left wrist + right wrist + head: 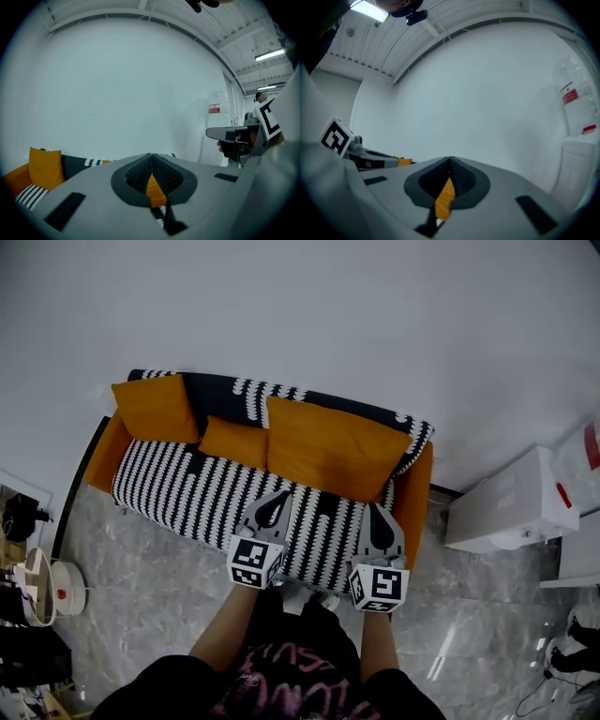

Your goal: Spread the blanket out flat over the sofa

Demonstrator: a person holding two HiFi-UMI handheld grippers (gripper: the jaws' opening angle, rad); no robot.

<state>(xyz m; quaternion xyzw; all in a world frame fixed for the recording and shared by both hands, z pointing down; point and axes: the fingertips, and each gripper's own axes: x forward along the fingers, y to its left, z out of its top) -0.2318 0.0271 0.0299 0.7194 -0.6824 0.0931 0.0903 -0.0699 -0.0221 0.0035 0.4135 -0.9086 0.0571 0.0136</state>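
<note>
A black-and-white patterned blanket (pixel 216 493) lies over the seat and back of an orange sofa (pixel 105 457). Three orange cushions rest on it: one at the left (pixel 155 409), a small one (pixel 234 442) and a large one (pixel 333 448). Both grippers hover side by side over the sofa's front edge and point at the backrest. My left gripper (pixel 277 498) (pixel 151 157) is shut with nothing in it; a cushion and the blanket show through the slit behind its tips. My right gripper (pixel 375 512) (pixel 450 161) is also shut and empty.
A white box-like cabinet (pixel 506 502) stands right of the sofa against the white wall. A small round white object (pixel 56 587) and dark clutter sit at the left edge. Grey marble floor (pixel 159 596) runs in front of the sofa, where the person stands.
</note>
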